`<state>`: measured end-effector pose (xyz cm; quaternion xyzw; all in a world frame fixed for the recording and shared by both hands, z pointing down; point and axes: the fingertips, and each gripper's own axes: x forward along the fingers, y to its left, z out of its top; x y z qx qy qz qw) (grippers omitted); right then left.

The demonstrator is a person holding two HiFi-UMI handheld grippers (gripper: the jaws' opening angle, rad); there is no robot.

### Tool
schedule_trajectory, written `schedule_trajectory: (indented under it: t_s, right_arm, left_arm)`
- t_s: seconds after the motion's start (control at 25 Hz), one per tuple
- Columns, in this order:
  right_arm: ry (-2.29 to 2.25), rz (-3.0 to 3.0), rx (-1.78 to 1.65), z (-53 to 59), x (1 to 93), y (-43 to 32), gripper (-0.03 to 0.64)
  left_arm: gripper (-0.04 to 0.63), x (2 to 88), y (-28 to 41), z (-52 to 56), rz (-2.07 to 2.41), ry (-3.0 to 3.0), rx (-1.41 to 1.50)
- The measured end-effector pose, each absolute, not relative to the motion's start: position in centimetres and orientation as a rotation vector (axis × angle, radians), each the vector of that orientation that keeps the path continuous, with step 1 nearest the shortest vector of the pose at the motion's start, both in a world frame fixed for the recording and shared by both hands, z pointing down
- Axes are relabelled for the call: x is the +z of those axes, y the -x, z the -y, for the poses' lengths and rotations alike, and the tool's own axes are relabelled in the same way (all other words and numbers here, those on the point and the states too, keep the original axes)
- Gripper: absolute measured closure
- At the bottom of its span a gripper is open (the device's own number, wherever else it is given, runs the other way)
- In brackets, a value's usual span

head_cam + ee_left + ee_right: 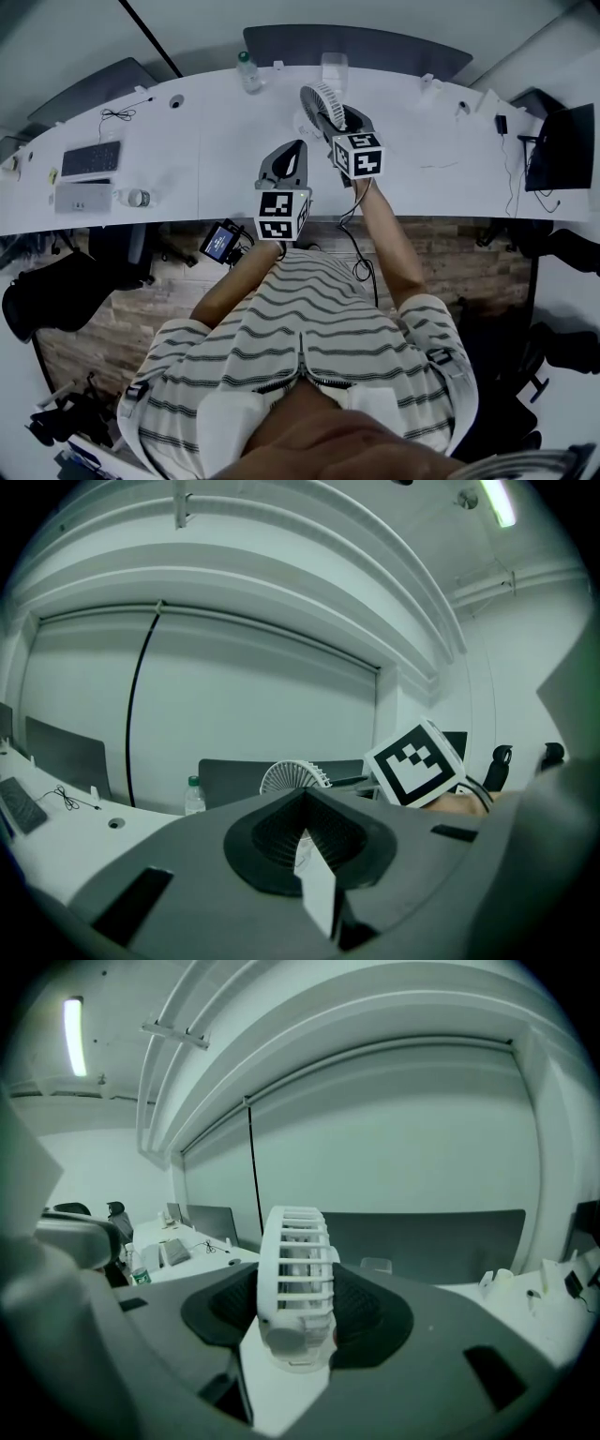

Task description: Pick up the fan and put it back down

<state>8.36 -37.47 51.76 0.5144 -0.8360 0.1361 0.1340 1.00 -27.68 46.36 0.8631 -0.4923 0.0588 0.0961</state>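
A small white fan (322, 99) with a round ribbed cage is held over the far part of the white desk (206, 150). My right gripper (339, 120) is shut on the fan's lower part. In the right gripper view the fan (295, 1260) stands upright and edge-on between the dark pads (370, 1312), filling the gap of the right gripper (296, 1330). My left gripper (292, 150) hangs nearer the desk's front edge, left of the fan and apart from it. Its jaws are shut with nothing between them (303, 834). The fan (293, 776) shows beyond them.
A capped bottle (247, 72) and a clear cup (335, 67) stand at the desk's far edge behind the fan. A keyboard (91, 157) lies at the left, a dark monitor (562, 145) at the right. Cables trail off the front edge; a black chair (47, 291) stands below left.
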Motion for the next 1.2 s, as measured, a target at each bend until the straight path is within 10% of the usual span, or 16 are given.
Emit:
schedule_trajectory:
  t_s: [1.2]
  right_arm:
    - [-1.799, 2.422, 0.184, 30.5, 44.6, -8.9, 0.394]
  left_arm:
    - [0.588, 44.7, -1.8, 28.2, 1.531, -2.583, 0.156]
